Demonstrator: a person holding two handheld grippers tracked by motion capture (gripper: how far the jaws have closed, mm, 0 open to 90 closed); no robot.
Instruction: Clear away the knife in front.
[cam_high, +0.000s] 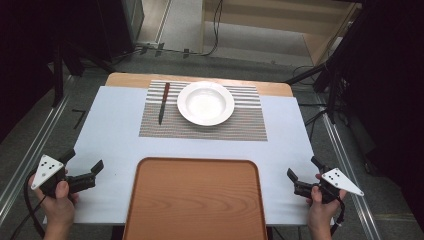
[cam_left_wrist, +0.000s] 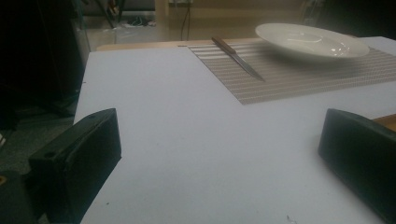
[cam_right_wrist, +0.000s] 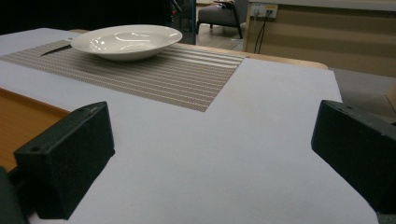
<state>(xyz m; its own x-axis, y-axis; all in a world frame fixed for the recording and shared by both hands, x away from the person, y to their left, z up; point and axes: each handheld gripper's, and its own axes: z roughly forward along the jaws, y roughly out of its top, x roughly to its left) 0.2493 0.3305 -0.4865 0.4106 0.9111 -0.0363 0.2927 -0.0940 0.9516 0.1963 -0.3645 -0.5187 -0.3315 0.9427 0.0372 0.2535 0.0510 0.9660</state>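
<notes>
A white plate (cam_high: 205, 102) sits on a striped placemat (cam_high: 202, 125) at the far middle of the table. A knife (cam_high: 163, 102) with a dark handle lies on the mat just left of the plate. Near the front edge lies a wooden tray (cam_high: 195, 200), bare. My left gripper (cam_high: 84, 160) is held at the front left, jaws wide apart with nothing between them. At the front right my right gripper (cam_high: 302, 167) is open too and holds nothing. From the left gripper view the knife (cam_left_wrist: 238, 58) and plate (cam_left_wrist: 312, 41) lie far ahead. The plate (cam_right_wrist: 126, 41) shows far left in the right gripper view.
A white sheet (cam_high: 115, 135) covers the tabletop, with bare stretches on both sides of the tray. Dark stands and cables surround the table on the floor. A metal rail (cam_high: 30, 150) runs along the left side.
</notes>
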